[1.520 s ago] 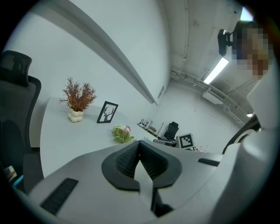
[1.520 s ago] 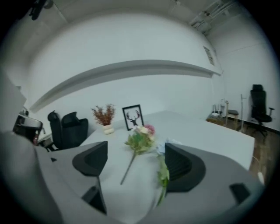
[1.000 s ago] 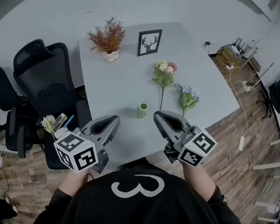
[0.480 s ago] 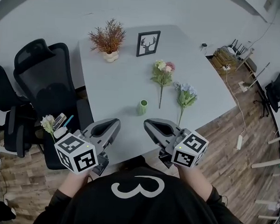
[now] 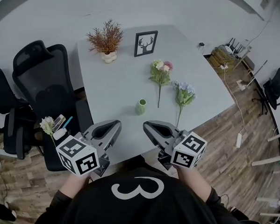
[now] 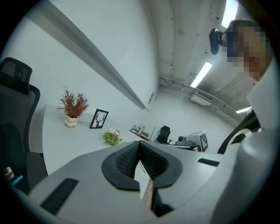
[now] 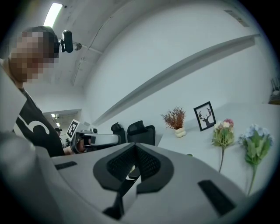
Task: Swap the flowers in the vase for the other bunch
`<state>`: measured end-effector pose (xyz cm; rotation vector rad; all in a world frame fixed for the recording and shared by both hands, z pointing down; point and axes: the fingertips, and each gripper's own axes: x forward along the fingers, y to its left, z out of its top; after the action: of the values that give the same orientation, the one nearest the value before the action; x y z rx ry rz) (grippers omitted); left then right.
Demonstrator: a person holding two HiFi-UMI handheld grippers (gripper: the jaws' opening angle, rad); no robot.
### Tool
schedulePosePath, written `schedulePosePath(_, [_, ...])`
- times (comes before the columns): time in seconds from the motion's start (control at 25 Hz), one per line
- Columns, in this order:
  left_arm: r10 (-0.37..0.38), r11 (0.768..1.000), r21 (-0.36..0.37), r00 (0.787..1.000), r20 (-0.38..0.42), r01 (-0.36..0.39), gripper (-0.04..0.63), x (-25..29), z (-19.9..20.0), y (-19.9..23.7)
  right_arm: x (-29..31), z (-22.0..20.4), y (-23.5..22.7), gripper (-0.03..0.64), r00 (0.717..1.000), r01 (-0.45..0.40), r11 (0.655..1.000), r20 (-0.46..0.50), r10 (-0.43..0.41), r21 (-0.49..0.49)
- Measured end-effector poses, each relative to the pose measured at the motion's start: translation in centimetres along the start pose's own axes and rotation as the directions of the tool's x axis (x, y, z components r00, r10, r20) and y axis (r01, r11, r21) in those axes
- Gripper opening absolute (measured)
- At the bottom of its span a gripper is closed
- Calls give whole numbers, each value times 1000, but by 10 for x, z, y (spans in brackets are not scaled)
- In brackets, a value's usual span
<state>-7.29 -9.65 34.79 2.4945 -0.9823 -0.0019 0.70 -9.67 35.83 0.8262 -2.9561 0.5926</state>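
Grey table (image 5: 114,82), black office chairs (image 5: 44,81), wooden floor (image 5: 223,139)

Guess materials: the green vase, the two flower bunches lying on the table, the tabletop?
The green vase is one even green, maybe glazed ceramic or plastic; it is too small to tell which. The pink-and-cream bunch and the blue bunch are likely artificial, fabric or plastic: stiff straight stems, tidy heads, though that isn't certain. The tabletop is smooth, matt pale grey with no grain showing, so probably laminate.
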Motion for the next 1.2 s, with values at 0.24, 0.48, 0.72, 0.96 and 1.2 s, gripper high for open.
schedulePosePath(0.24, [-15,999,-43,1000,7,15,9,2,0,4,-2,-1,-5,8,1000,18,1000,-7,-18,13])
schedulePosePath(0.48, [-24,999,-47,1000,0,24,9,13,-1,8,-6,3,-21,8,998,54,998,-11,-54,19])
schedulePosePath(0.72, [-22,997,-79,1000,6,22,9,27,4,23,-7,17,-53,8,993,115,993,-17,-114,18])
schedulePosePath(0.96, [-11,995,-99,1000,0,11,9,44,10,42,-4,35,-104,11,971,234,972,35,-235,15])
schedulePosePath(1.2, [15,993,-115,1000,-17,-16,9,61,13,65,4,57,-156,99,949,313,950,40,-313,27])
